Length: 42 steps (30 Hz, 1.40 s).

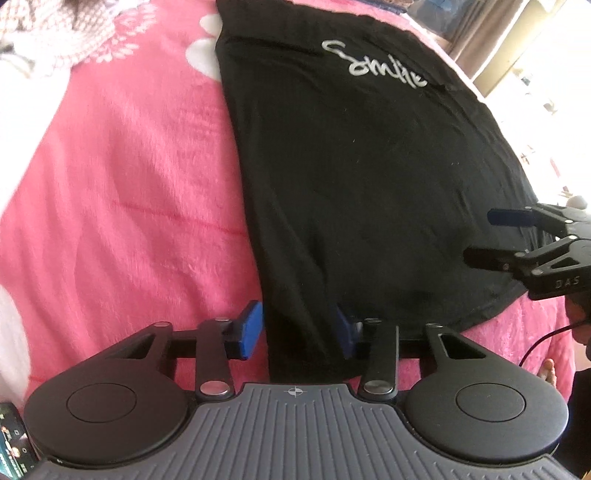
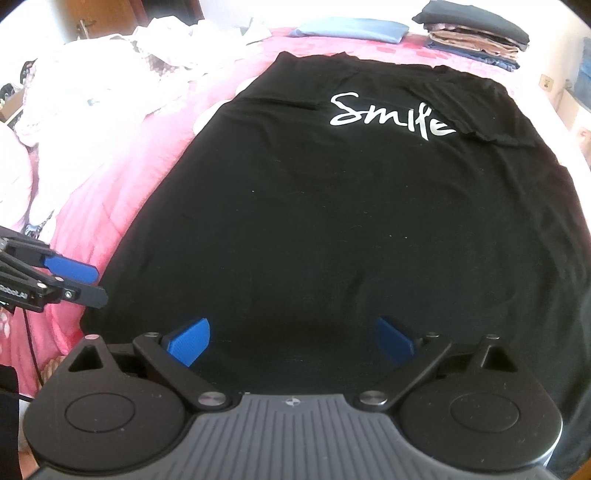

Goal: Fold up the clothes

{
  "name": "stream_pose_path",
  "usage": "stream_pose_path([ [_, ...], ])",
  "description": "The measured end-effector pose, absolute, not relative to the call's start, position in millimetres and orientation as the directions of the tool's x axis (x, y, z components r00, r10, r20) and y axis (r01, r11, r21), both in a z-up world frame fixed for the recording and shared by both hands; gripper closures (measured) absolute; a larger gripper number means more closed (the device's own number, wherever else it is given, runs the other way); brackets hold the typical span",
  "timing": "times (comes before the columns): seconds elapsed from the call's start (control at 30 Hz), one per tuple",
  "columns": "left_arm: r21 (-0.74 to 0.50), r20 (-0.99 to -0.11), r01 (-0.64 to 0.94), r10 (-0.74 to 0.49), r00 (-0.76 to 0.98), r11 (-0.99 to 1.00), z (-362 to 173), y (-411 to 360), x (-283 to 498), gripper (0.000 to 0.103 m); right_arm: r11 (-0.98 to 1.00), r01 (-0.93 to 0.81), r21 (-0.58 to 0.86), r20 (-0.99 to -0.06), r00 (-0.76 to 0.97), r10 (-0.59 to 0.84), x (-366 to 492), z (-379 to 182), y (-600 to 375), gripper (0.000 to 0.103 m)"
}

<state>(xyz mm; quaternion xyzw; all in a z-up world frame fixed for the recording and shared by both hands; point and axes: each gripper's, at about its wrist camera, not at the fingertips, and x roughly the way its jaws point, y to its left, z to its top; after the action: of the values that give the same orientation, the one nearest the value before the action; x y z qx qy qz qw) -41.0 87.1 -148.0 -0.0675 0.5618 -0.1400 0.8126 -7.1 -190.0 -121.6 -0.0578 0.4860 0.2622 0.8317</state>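
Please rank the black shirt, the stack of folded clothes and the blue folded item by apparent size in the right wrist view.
1. black shirt
2. stack of folded clothes and blue folded item: they look alike, so unranked.

Black T-shirt with white lettering — on a pink blanket — blue-padded fingers.

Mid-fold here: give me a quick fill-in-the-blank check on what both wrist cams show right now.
1. The black shirt lies flat on a ____ blanket.
2. The white word on the shirt reads ____.
3. Both the left gripper and the right gripper are ____.

Missing words: pink; Smile; open
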Motion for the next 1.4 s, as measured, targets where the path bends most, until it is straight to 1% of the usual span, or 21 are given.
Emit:
stream_pose_path([
  [0.07,-0.273,-0.901,0.149,-0.307,0.308,0.951,-152,89,-41,0.065,0.854,-0.494,0.163,-0.836,0.39,0.385,-8,-121,-190,0.005],
  [0.2,-0.306,-0.901,0.14,-0.333,0.278,0.942,-154,94,-44,0.066,0.85,-0.498,0.173,-0.83,0.391,0.398,-9,-119,-190,0.005],
  [0.27,-0.324,-0.899,0.129,-0.347,0.267,0.937,-156,96,-44,0.077,0.846,-0.503,0.179,-0.825,0.392,0.407,-9,-118,-190,0.008],
  [0.3,-0.333,-0.898,0.124,-0.355,0.262,0.935,-156,98,-44,0.081,0.843,-0.506,0.182,-0.822,0.392,0.413,-9,-117,-189,0.012],
  [0.33,-0.349,-0.895,0.113,-0.366,0.256,0.93,-157,100,-43,0.091,0.838,-0.513,0.183,-0.82,0.391,0.418,-10,-116,-188,0.016],
  [0.37,-0.371,-0.889,0.096,-0.383,0.25,0.924,-156,103,-42,0.095,0.834,-0.521,0.183,-0.818,0.39,0.423,-10,-116,-187,0.018],
  [0.43,-0.412,-0.877,0.061,-0.414,0.243,0.909,-155,109,-41,0.098,0.823,-0.538,0.182,-0.815,0.386,0.432,-11,-115,-184,0.026],
  [0.57,-0.487,-0.85,-0.012,-0.471,0.235,0.873,-151,120,-39,0.1,0.765,-0.621,0.169,-0.8,0.367,0.475,-18,-110,-171,0.032],
  [0.77,-0.588,-0.801,-0.123,-0.553,0.232,0.8,-145,136,-36,0.1,0.528,-0.843,0.103,-0.756,0.279,0.592,-51,-102,-125,0.033],
  [0.87,-0.592,-0.797,-0.132,-0.553,0.243,0.795,-143,139,-37,0.1,0.442,-0.896,0.038,-0.752,0.266,0.604,-67,-106,-101,0.036],
  [0.93,-0.595,-0.793,-0.126,-0.555,0.252,0.794,-142,139,-38,0.1,0.409,-0.913,-0.004,-0.756,0.27,0.596,-75,-112,-88,0.049],
  [1.03,-0.612,-0.782,-0.137,-0.569,0.254,0.779,-144,140,-39,0.1,0.377,-0.925,-0.057,-0.766,0.282,0.577,-84,-121,-72,0.059],
  [1.27,-0.661,-0.746,-0.188,-0.61,0.269,0.726,-147,146,-37,0.1,0.323,-0.941,-0.102,-0.754,0.285,0.592,-100,-123,-62,0.059],
  [1.4,-0.693,-0.72,-0.219,-0.638,0.273,0.687,-150,148,-37,0.1,0.345,-0.932,-0.112,-0.749,0.307,0.587,-100,-125,-57,0.059],
])
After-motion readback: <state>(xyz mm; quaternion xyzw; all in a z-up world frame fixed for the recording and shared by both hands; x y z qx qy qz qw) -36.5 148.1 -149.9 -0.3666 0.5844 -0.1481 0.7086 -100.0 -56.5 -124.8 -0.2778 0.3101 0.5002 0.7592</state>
